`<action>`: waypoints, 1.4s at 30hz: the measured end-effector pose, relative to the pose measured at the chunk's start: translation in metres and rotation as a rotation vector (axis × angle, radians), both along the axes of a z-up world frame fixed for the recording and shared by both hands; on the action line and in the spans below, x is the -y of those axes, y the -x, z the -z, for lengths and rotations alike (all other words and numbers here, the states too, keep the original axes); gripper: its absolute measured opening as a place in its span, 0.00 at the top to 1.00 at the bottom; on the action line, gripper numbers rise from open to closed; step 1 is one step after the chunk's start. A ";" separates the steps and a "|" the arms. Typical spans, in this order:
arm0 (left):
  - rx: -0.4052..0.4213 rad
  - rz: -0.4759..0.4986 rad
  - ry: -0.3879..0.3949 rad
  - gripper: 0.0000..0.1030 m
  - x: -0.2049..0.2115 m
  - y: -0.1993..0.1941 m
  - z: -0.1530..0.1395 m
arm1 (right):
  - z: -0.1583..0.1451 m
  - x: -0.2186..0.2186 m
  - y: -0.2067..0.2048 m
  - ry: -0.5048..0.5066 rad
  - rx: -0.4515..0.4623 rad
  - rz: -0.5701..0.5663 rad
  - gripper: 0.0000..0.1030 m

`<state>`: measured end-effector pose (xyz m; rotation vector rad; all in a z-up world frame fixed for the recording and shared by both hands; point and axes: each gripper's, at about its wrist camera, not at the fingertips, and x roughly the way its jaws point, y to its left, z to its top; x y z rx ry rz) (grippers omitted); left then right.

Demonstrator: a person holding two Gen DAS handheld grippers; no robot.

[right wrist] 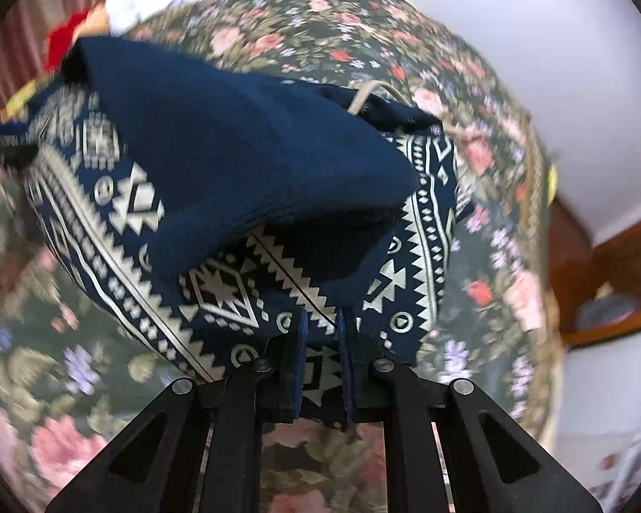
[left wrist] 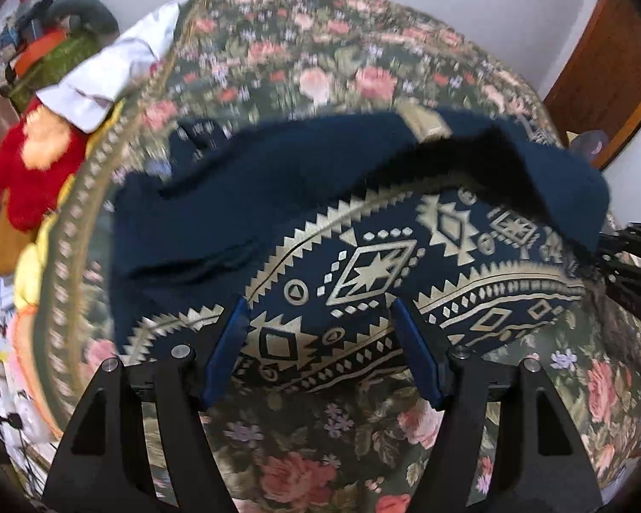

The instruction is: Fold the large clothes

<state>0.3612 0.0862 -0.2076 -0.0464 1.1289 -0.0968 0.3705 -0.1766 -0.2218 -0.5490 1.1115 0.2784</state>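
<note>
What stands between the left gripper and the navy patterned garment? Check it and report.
Nothing visible does. The left gripper hangs with jaws apart right over the navy patterned garment on the floral bedspread, with only open air between them. The right gripper is already shut on the garment's edge.

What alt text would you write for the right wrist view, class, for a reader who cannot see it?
The right gripper is shut on the edge of a navy garment with a cream geometric print, part of it folded plain side up. It lies on a floral bedspread.
</note>
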 end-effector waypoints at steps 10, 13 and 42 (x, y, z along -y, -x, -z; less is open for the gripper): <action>-0.036 -0.025 0.044 0.32 -0.013 0.003 0.014 | -0.004 0.033 -0.002 0.133 0.179 0.103 0.05; -0.036 -0.023 0.036 0.32 -0.015 0.005 0.011 | -0.011 0.051 -0.007 0.038 0.129 0.146 0.05; 0.149 -0.098 -0.157 0.32 -0.064 -0.103 -0.067 | -0.079 0.026 -0.115 -0.130 0.283 0.272 0.05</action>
